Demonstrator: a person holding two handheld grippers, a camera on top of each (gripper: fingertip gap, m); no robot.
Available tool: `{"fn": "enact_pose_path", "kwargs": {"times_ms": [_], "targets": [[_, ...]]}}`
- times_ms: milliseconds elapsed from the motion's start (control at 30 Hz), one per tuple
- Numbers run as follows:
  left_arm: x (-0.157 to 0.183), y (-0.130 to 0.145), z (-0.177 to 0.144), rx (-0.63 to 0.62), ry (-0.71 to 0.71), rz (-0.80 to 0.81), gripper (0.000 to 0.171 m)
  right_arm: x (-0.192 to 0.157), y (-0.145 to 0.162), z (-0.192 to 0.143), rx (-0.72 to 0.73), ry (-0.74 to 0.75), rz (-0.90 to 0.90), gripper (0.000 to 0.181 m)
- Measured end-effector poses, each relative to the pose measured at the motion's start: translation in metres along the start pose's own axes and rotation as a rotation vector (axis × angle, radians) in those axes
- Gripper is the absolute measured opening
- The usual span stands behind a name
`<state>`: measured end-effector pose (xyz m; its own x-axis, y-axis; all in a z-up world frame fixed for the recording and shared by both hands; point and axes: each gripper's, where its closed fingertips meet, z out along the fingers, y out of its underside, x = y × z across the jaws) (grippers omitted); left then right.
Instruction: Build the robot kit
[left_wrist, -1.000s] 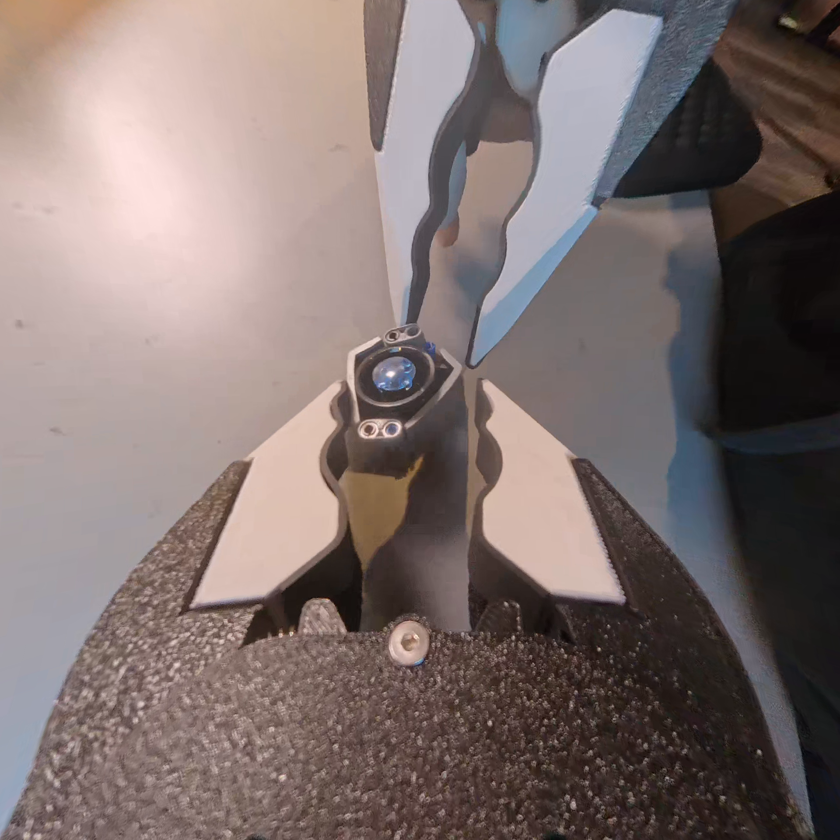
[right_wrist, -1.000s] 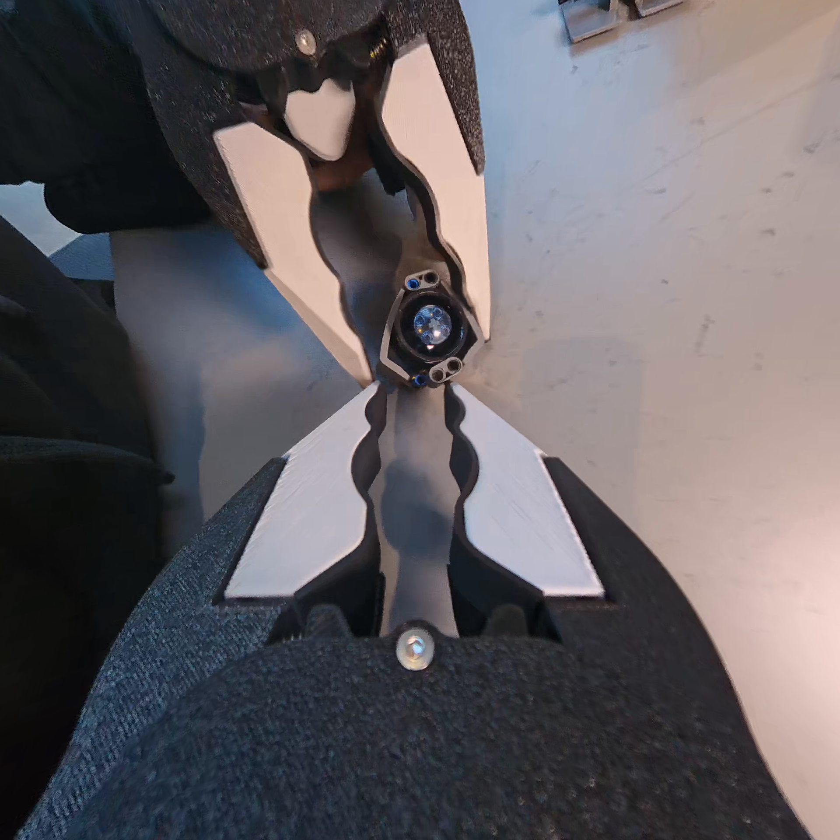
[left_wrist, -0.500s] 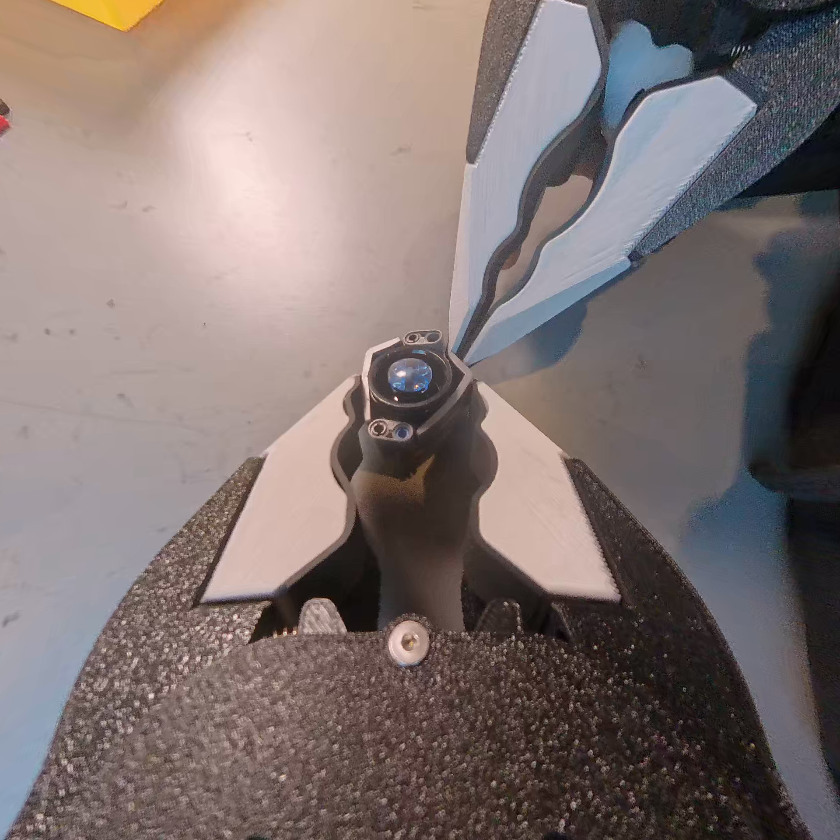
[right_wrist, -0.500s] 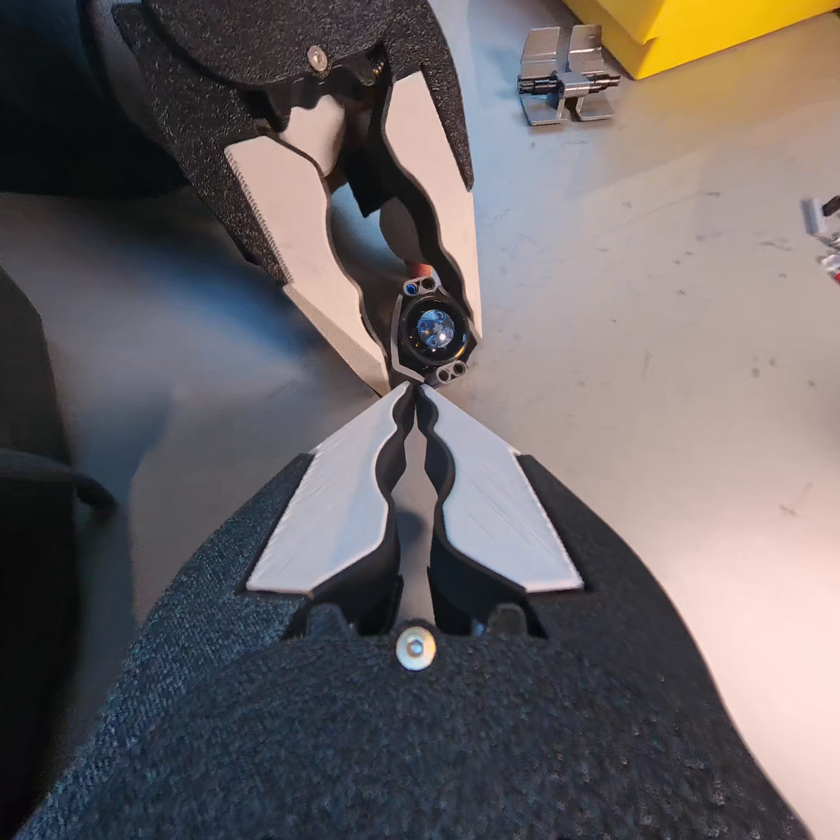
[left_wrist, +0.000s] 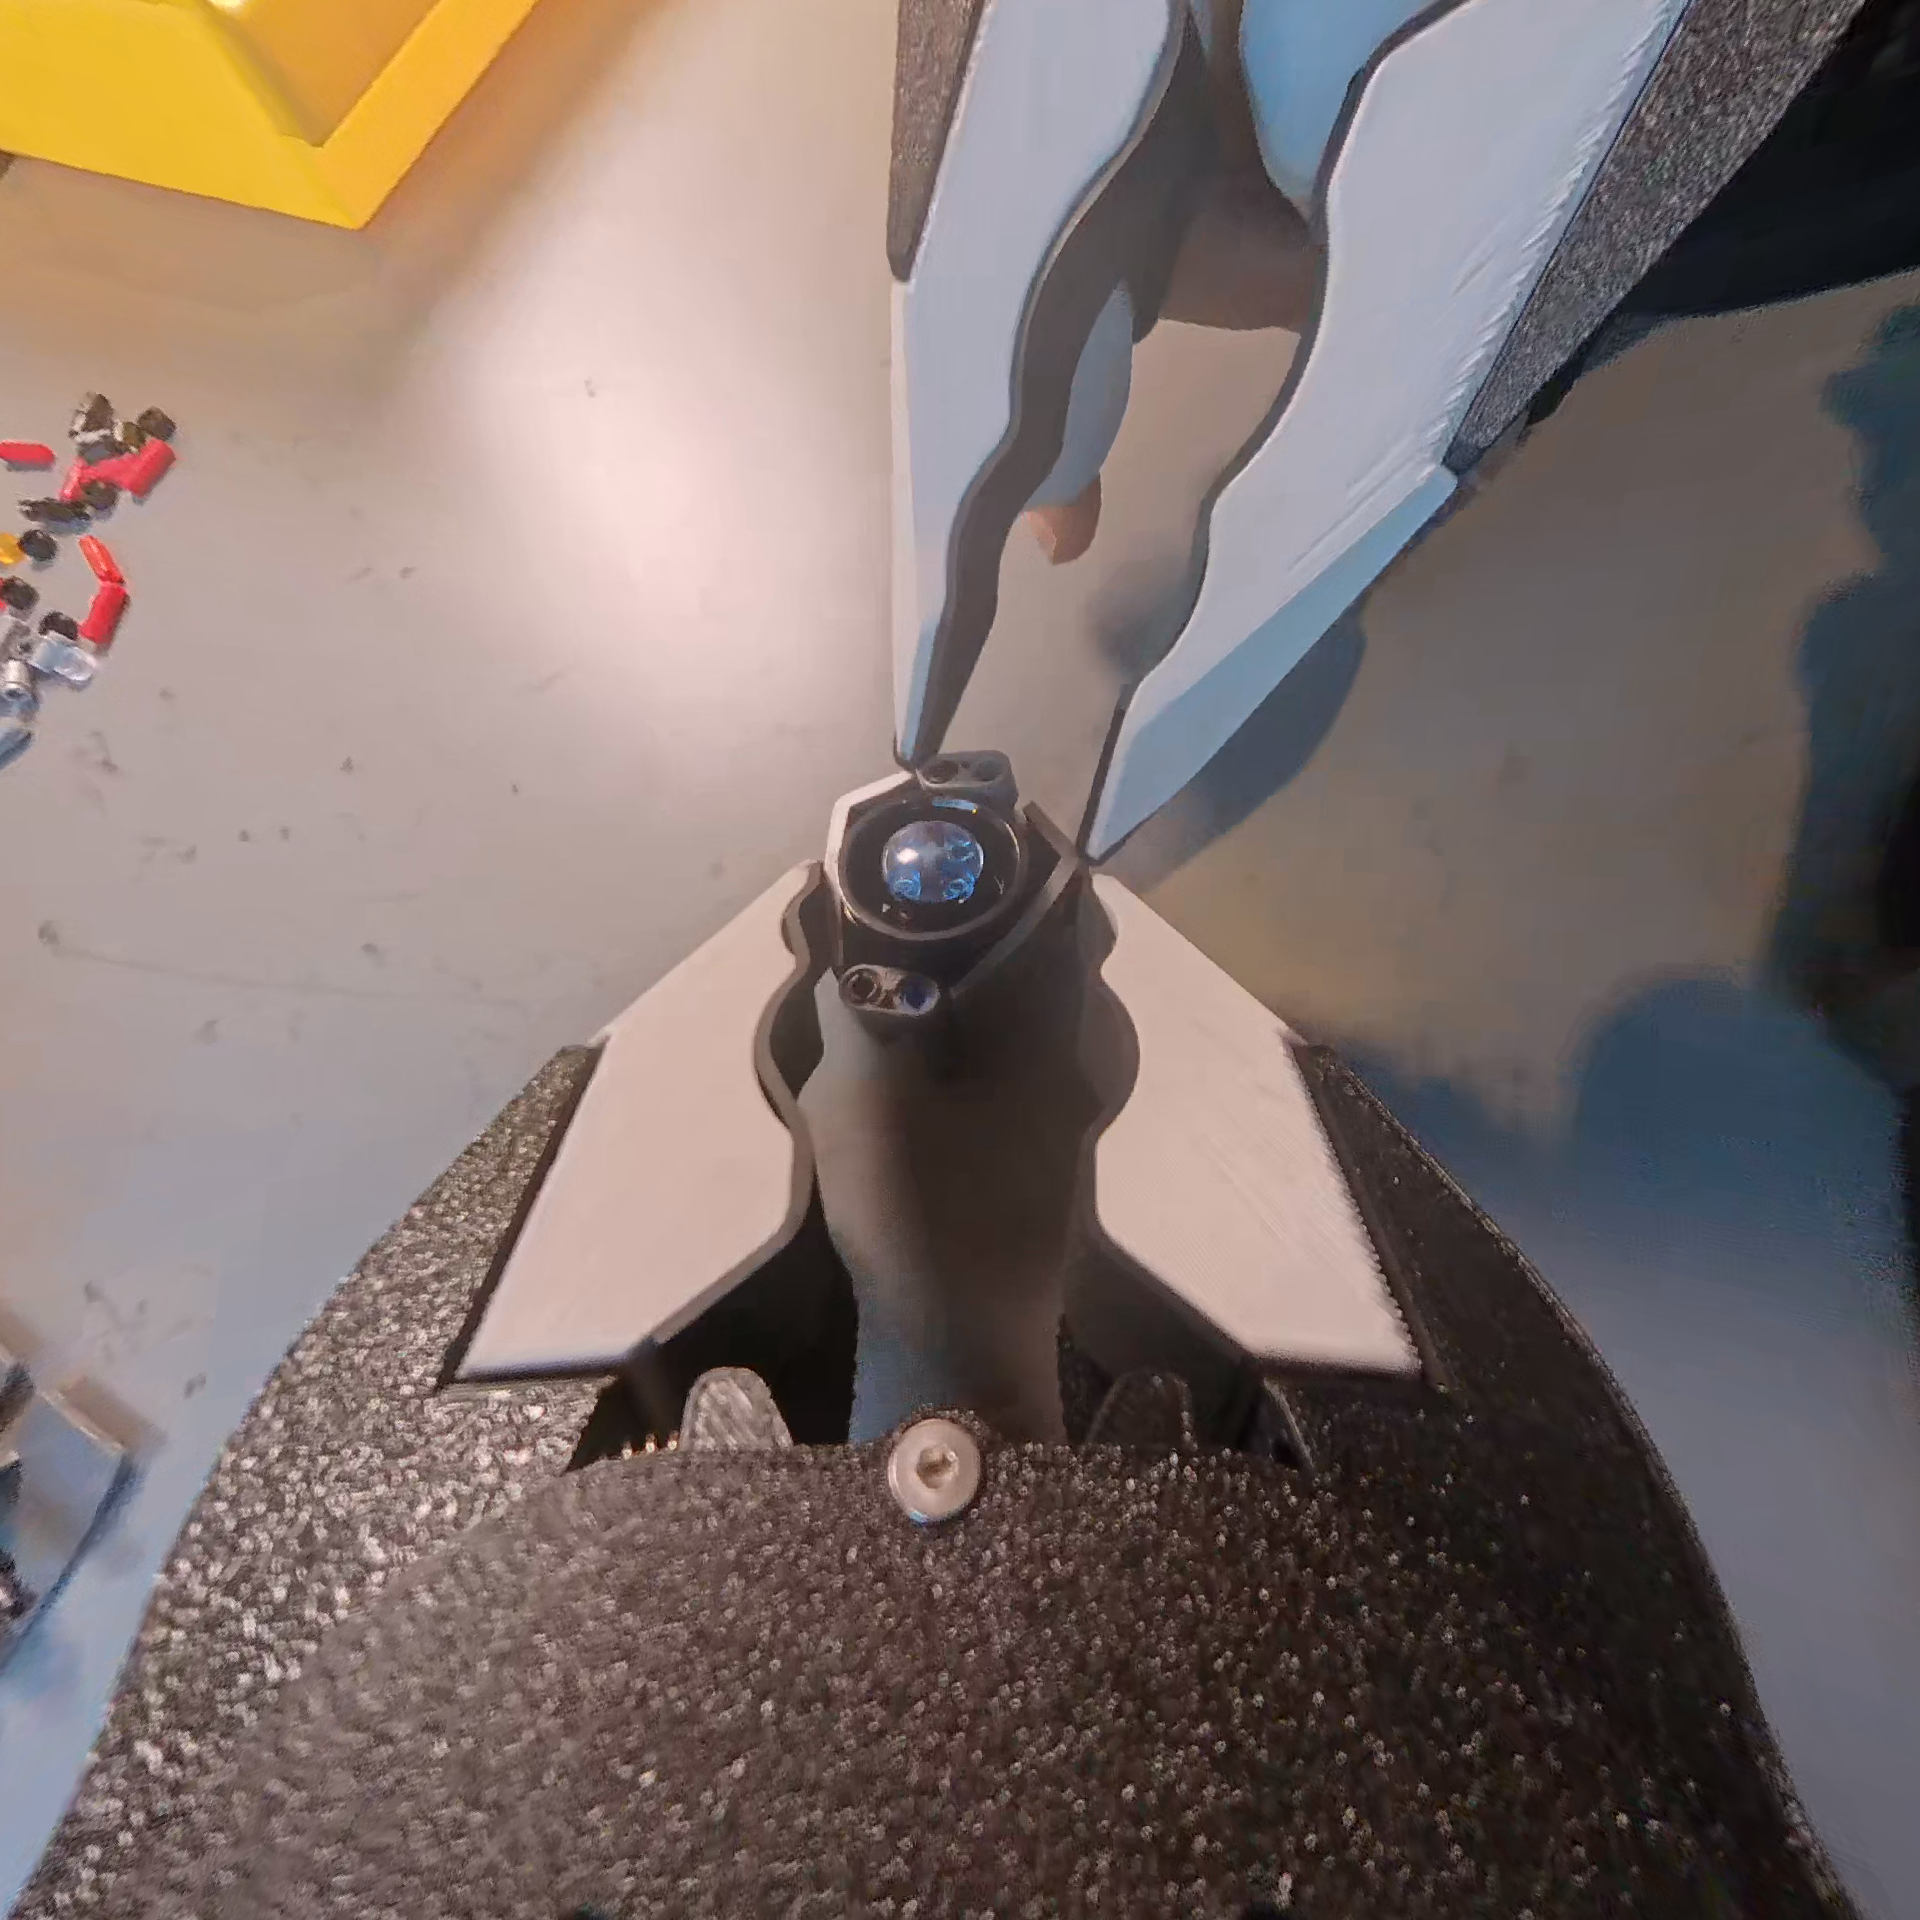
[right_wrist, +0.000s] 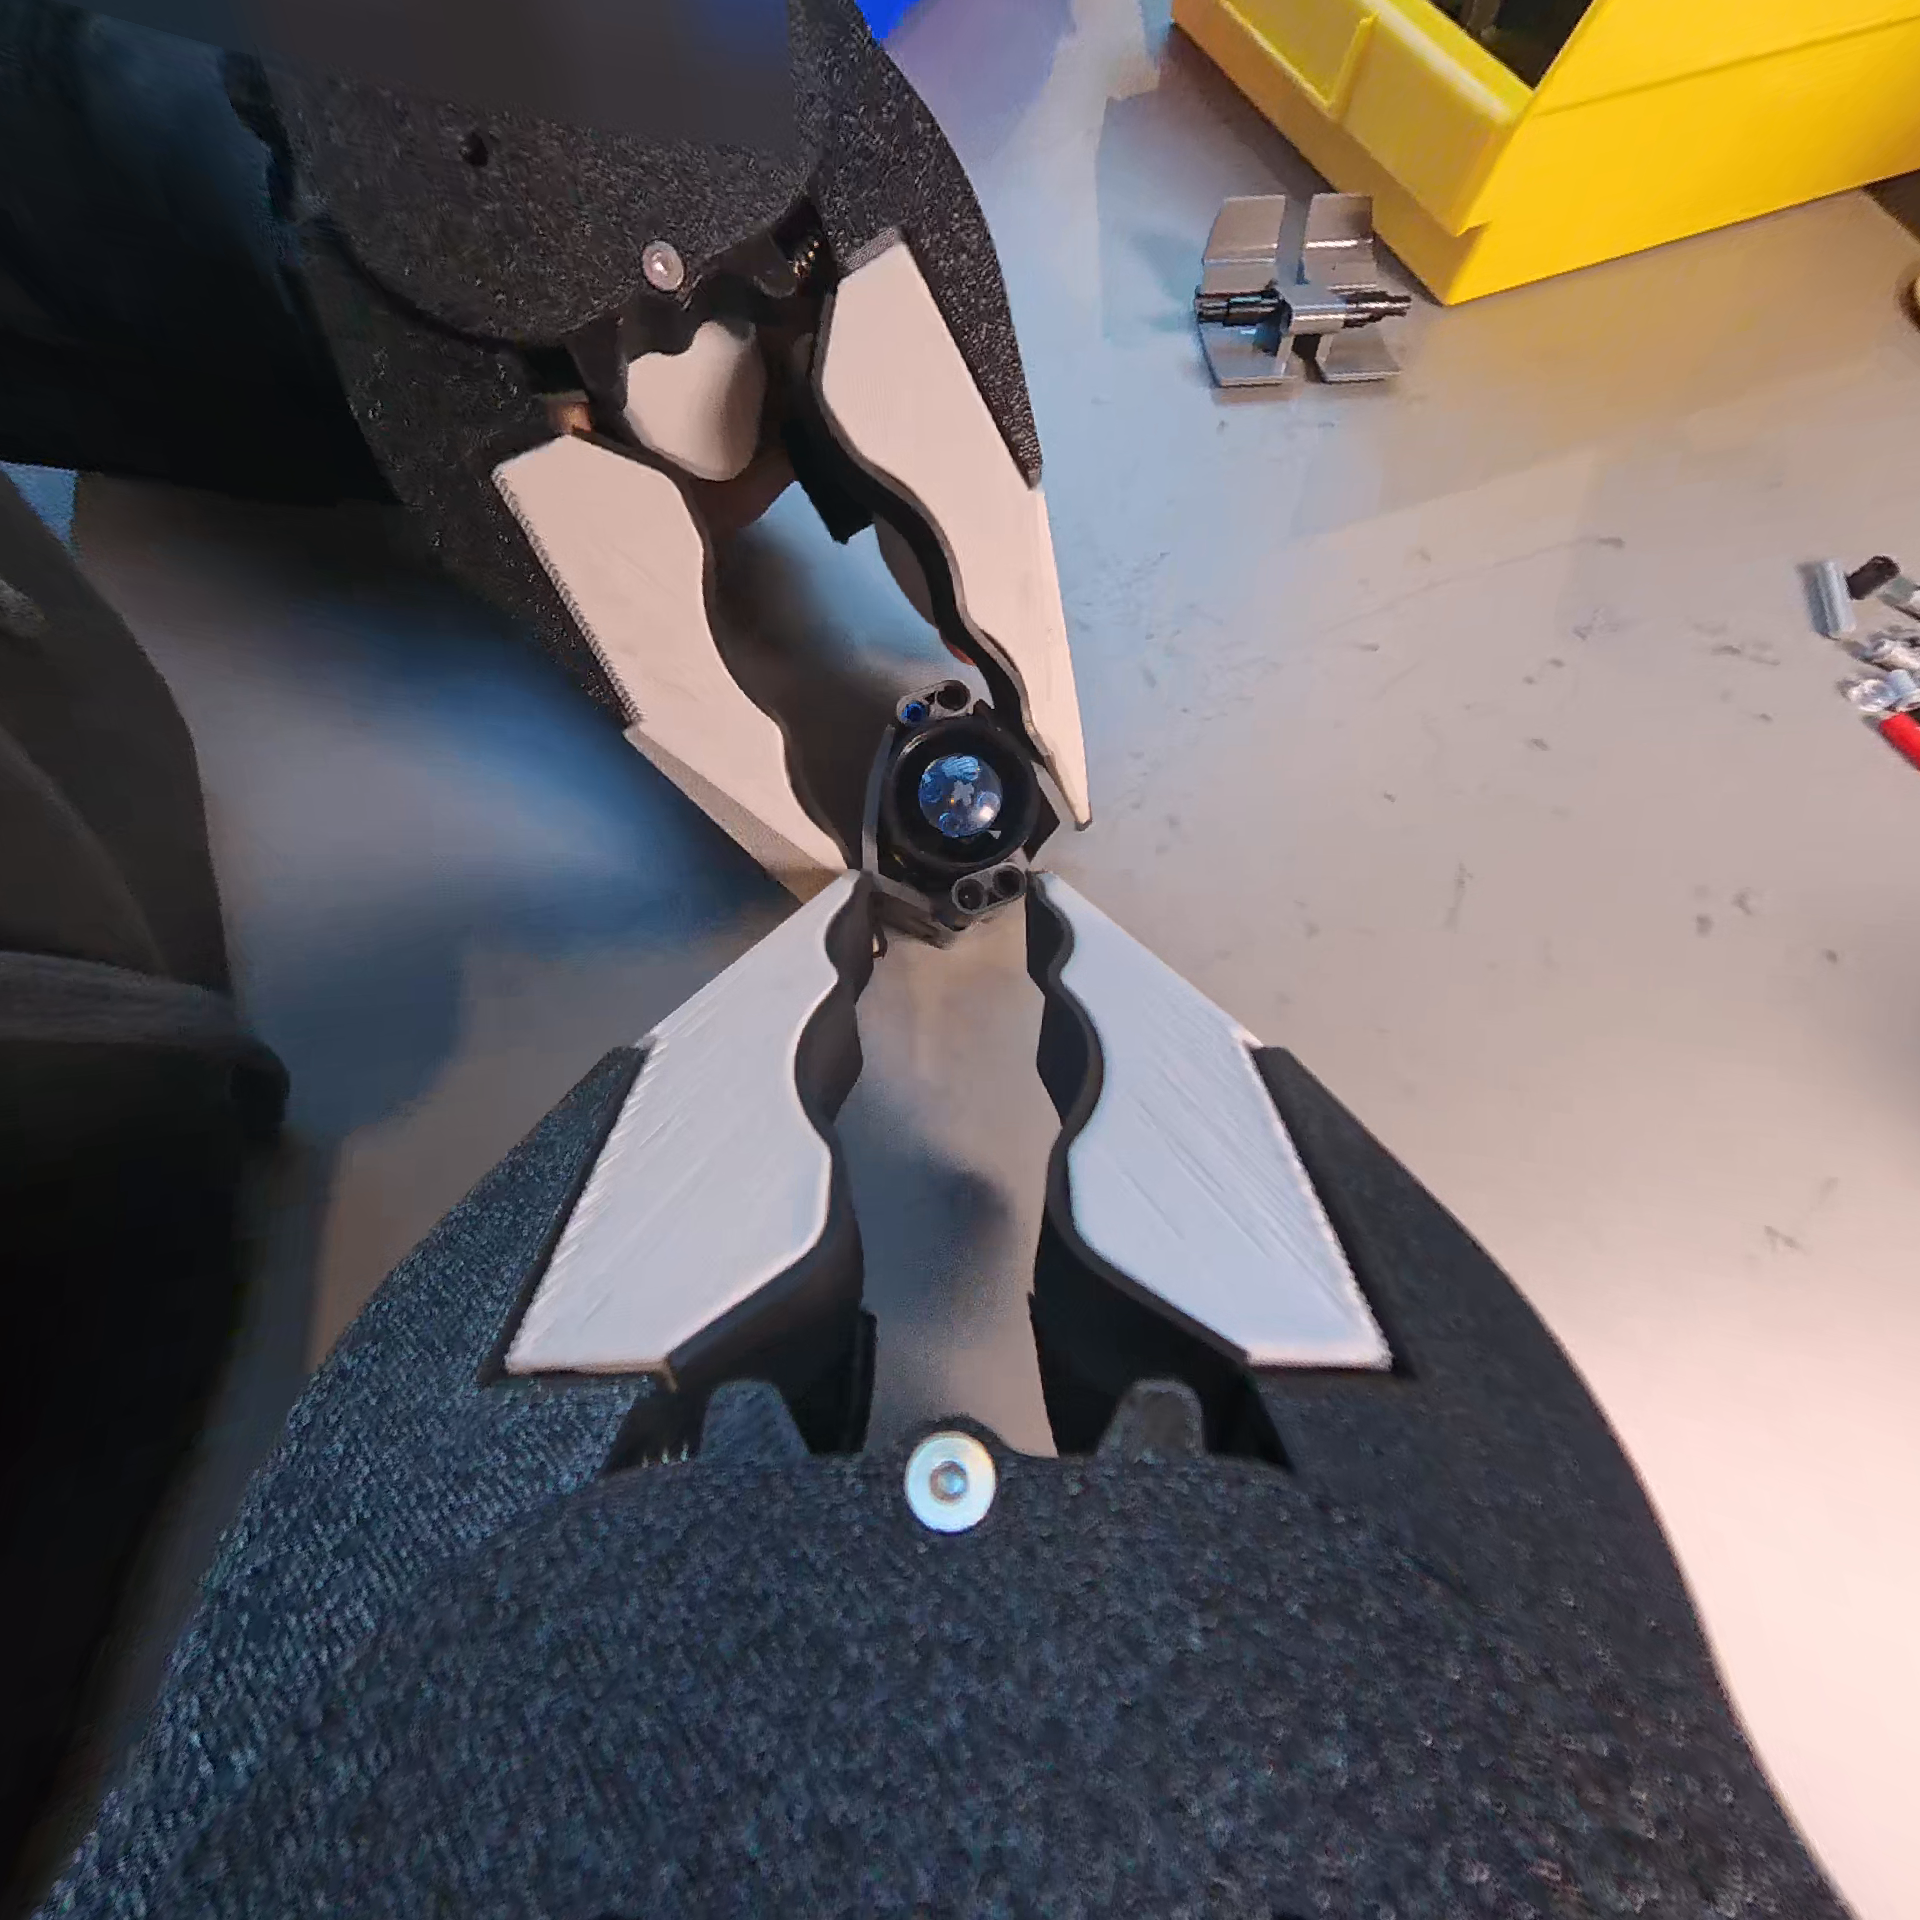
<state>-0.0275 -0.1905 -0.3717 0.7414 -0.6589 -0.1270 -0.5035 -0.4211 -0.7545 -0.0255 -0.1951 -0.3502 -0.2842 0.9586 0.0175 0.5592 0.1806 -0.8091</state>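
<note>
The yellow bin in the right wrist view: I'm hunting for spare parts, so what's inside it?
The yellow bin shows only a dark opening at the frame's top edge; its walls hide any contents. A grey metal bracket lies on the table beside it, outside.

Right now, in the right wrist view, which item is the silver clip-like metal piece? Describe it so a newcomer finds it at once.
Start at the yellow bin at the top right of the grey table. Just in front of its near left corner lies the silver metal bracket, on its own. Unlike the small red and black parts scattered at the right edge, it is bigger, folded, with a dark pin across it.
</note>
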Motion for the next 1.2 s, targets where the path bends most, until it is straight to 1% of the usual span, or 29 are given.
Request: {"fn": "enact_pose_path", "kwargs": {"times_ms": [67, 133, 200, 267, 367, 400, 433, 500, 567, 633, 700, 800, 900, 967, 1067, 1133, 1200], "targets": [[-0.002, 0.000, -0.001, 0.002, -0.033, 0.034, 0.045, 0.003, -0.001, -0.001, 0.012, 0.008, 0.008, 0.027], [-0.004, 0.000, -0.001, 0.008, -0.069, 0.074, 0.045, 0.004, -0.001, -0.002, 0.032, 0.003, 0.017, 0.029], [-0.005, -0.002, -0.003, 0.024, -0.108, 0.131, 0.045, 0.002, 0.000, -0.001, 0.029, -0.014, 0.036, 0.042], [-0.007, -0.005, -0.004, 0.030, -0.155, 0.202, 0.045, 0.002, -0.001, 0.000, 0.040, -0.020, 0.051, 0.045], [-0.008, -0.006, -0.004, 0.026, -0.203, 0.297, 0.046, 0.003, -0.004, 0.003, 0.055, -0.036, 0.067, 0.044], [-0.008, -0.006, -0.003, 0.025, -0.216, 0.321, 0.046, 0.003, -0.005, 0.004, 0.058, -0.043, 0.071, 0.042], [-0.007, -0.007, -0.004, 0.029, -0.224, 0.341, 0.045, 0.003, -0.005, 0.005, 0.055, -0.049, 0.070, 0.035], [-0.007, -0.007, -0.004, 0.029, -0.228, 0.363, 0.046, 0.003, -0.005, 0.006, 0.053, -0.054, 0.054, 0.035], [-0.005, -0.007, -0.004, 0.045, -0.204, 0.355, 0.045, 0.003, -0.003, 0.007, 0.048, -0.056, 0.030, 0.035], [-0.001, -0.008, -0.004, 0.072, -0.146, 0.313, 0.046, 0.003, -0.003, 0.007, 0.044, -0.051, 0.010, 0.034], [-0.001, -0.009, -0.007, 0.093, -0.094, 0.252, 0.051, 0.004, -0.002, 0.006, 0.045, -0.043, -0.006, 0.034], [-0.007, -0.004, -0.010, 0.081, -0.047, 0.193, 0.059, 0.006, -0.001, 0.004, 0.049, -0.026, -0.048, 0.033], [-0.009, -0.006, -0.015, 0.107, -0.004, 0.138, 0.052, 0.005, -0.003, 0.002, 0.068, 0.007, -0.125, 0.033], [-0.006, -0.003, -0.015, 0.088, 0.032, 0.113, 0.049, 0.004, -0.006, 0.001, 0.087, 0.035, -0.189, 0.032], [-0.001, 0.001, -0.013, 0.068, 0.048, 0.143, 0.037, 0.002, -0.006, 0.000, 0.089, 0.073, -0.284, 0.031], [0.001, 0.002, -0.012, 0.060, 0.036, 0.173, 0.037, 0.000, -0.005, 0.001, 0.088, 0.089, -0.334, 0.030], [0.001, 0.003, -0.012, 0.061, 0.024, 0.191, 0.037, -0.001, -0.004, 0.001, 0.087, 0.093, -0.343, 0.030]]}}
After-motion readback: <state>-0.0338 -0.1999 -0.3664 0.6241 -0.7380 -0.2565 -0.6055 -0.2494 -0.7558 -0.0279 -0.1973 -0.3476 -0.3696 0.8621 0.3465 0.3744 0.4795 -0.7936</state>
